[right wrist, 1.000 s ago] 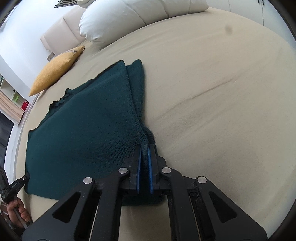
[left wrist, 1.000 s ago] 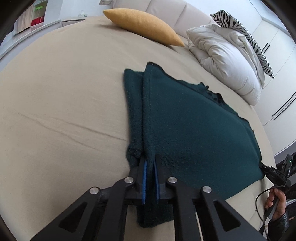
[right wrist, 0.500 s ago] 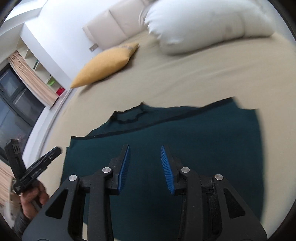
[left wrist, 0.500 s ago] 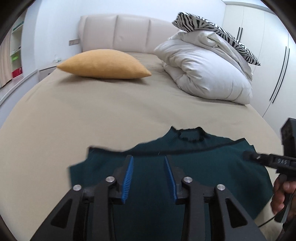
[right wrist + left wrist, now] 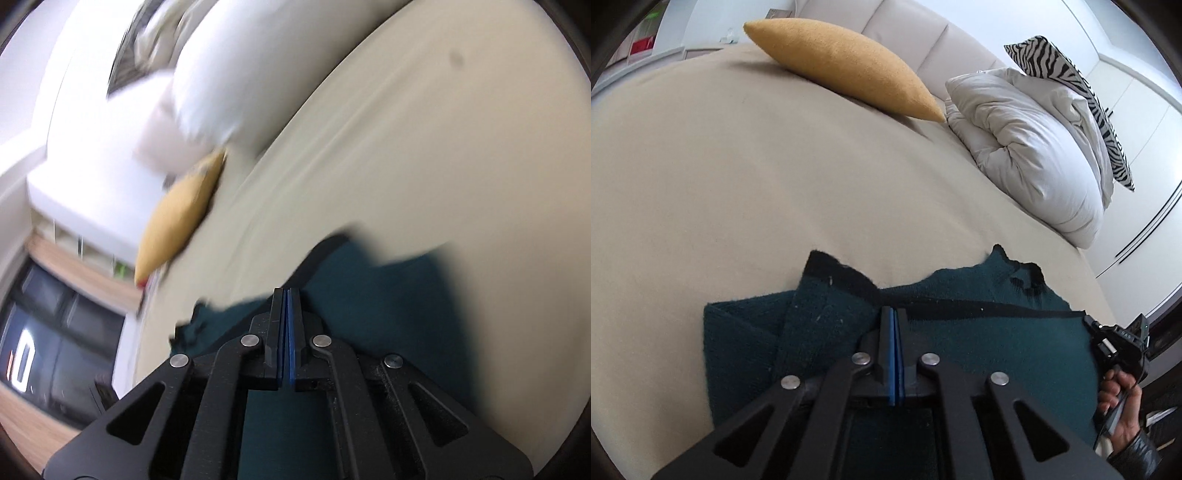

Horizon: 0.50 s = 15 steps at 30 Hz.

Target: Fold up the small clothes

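Observation:
A dark green knit sweater point(image 5: 979, 332) lies on the beige bed point(image 5: 738, 184), partly folded, with its black-trimmed shoulder edge turned over at the left. My left gripper point(image 5: 894, 314) is shut on the sweater's black-trimmed edge. The right gripper shows at the far right of the left wrist view point(image 5: 1123, 343), held by a hand. In the blurred right wrist view my right gripper point(image 5: 286, 295) is shut on the sweater point(image 5: 388, 295) at its far edge.
A yellow cushion point(image 5: 842, 66) lies at the head of the bed, also in the right wrist view point(image 5: 181, 218). A folded white duvet point(image 5: 1034, 155) with a zebra-print pillow point(image 5: 1082, 103) sits at the right. White wardrobes stand beyond.
Half a second ago both grippers were open over the flat sweater. Now both are shut on its upper edge, the left shoulder is turned over, and the right view is swinging.

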Motion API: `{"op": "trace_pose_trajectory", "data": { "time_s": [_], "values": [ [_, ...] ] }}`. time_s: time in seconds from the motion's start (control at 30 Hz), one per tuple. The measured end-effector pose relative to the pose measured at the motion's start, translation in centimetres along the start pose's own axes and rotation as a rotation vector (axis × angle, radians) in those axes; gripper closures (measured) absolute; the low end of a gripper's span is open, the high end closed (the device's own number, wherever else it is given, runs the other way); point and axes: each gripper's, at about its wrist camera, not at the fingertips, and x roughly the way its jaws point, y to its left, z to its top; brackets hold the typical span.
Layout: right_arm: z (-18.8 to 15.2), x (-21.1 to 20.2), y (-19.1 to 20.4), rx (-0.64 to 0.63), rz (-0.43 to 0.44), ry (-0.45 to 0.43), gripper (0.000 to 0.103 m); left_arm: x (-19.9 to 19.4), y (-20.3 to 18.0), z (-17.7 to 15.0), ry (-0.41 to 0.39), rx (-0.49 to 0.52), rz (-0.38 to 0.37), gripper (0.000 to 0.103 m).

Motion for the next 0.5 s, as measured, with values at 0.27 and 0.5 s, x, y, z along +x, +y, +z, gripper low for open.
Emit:
{"op": "trace_pose_trajectory", "data": {
  "time_s": [0.27,0.5],
  "values": [
    [-0.4,-8.3,2.4,-0.078,-0.178,-0.081,0.093,-7.7,-1.0,-3.0,-0.084,0.010,0.104,0.052],
    [-17.1,-3.6,13.4,-0.319,0.126,0.285,0.037,-9.8,-3.1,-9.0,-0.019,0.091,0.151,0.038]
  ]
}}
